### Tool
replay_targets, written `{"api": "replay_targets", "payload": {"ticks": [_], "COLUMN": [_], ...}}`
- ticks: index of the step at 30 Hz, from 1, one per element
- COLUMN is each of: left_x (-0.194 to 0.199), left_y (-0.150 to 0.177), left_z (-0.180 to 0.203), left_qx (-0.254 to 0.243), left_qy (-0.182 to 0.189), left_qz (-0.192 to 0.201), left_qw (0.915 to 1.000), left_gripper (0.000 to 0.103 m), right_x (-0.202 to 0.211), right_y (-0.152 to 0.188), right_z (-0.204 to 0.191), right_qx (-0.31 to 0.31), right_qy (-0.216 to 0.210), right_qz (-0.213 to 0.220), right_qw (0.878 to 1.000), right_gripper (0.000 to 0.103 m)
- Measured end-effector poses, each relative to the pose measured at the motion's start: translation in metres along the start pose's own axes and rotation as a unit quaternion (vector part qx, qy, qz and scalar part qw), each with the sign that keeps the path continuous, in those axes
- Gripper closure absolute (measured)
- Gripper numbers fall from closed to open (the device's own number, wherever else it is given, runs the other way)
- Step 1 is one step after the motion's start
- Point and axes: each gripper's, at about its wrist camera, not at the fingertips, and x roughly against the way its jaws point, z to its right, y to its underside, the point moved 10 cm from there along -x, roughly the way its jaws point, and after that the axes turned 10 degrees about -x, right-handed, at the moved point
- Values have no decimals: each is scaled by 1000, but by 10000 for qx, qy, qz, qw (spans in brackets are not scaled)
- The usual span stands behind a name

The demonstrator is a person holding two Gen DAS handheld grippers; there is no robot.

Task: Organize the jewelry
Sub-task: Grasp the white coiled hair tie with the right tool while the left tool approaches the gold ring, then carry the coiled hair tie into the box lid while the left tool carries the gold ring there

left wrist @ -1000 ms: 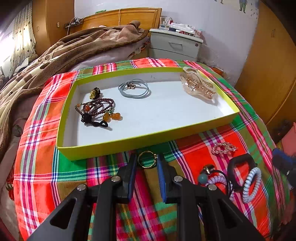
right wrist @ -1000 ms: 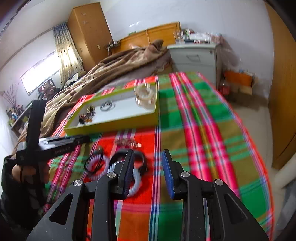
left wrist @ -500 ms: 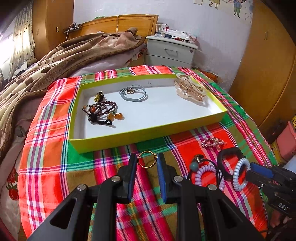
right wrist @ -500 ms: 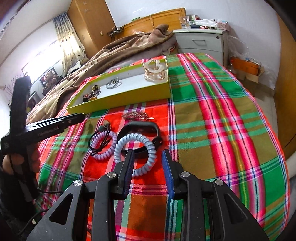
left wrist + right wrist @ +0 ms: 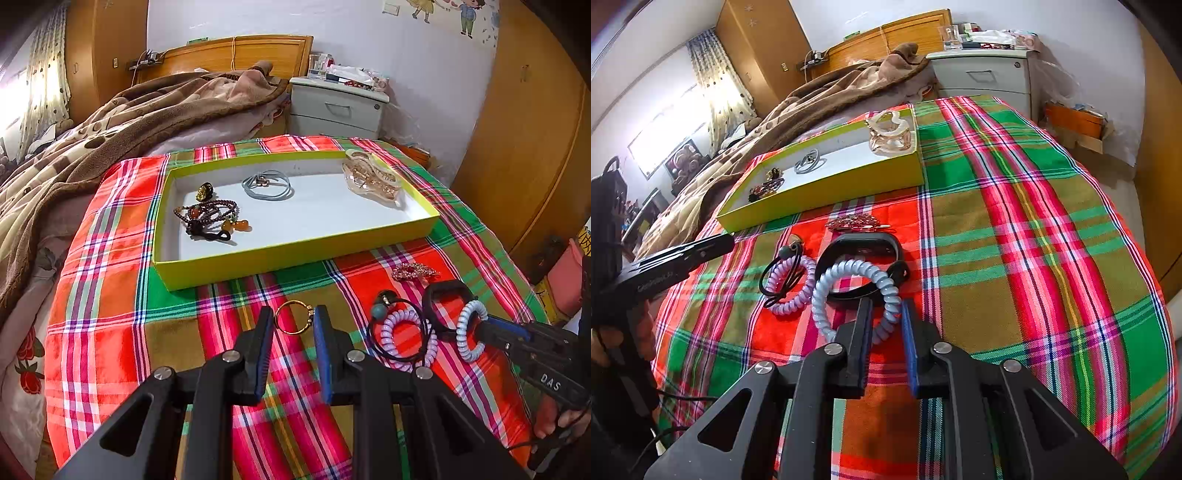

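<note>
While the left gripper (image 5: 293, 325) holds a gold ring (image 5: 293, 317) between its jaws above the plaid cloth (image 5: 1015, 236), the ring's lower edge is cut off by the fingertips, so how firmly the pads press on it is hard to judge; both sides of the band appear to meet the pads. The right gripper (image 5: 884, 314) is closing its jaws around the near arc of a pale blue coil hair tie (image 5: 849, 291); that stretch of coil sits between the pads and looks nipped, though the contact itself is partly hidden behind the left finger.

Just beside that tie lie a lilac coil hair tie (image 5: 790, 284) tangled with a thin black cord, and a black band (image 5: 860, 254) that the blue coil overlaps. A small sparkly clip (image 5: 855, 223) lies between these and the yellow-green tray (image 5: 295, 254).

Inside the tray, toward its left end, rest a dark beaded bracelet (image 5: 210, 218) with orange beads, a small gold-and-black piece (image 5: 204, 192) too small to identify, a grey cord loop (image 5: 267, 186) in the middle, and a translucent claw clip (image 5: 371, 179) at the right end.

A brown blanket (image 5: 110, 122) covers the bed beyond the cloth. At the left edge of the right wrist view a hand (image 5: 613, 332) is mostly cut off.
</note>
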Motion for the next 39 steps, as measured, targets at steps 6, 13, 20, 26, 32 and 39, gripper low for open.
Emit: {"api": "replay_targets", "payload": {"ticks": [6,13,20,26,32,39], "left_x": [8,15,22,28,26,12], "left_y": [1,3,2,-11,-32,-63], "left_z": [-1,-4,-7,-16,-29,-45], "left_qx": [1,6,-47,-42,-10,-44], "left_qy": [7,16,4,-24,10,19], "left_qz": [58,153,231,307,360,366], "left_qw": [10000,9999,9997,9995,9994,9993], "left_gripper": [80,80,80,80,80,80], "right_x": [6,17,29,35,29,0], "right_y": [-1,-7,-17,-44,-73,-108], "right_z": [0,-7,-16,-29,-47,-68], "right_qx": [-13,5,37,134,276,379], "right_qy": [32,30,-30,-78,-116,-142], "right_qz": [120,336,547,726,818,749], "right_qw": [9999,9994,9985,9972,9962,9964], "right_gripper": [93,93,93,93,93,93]}}
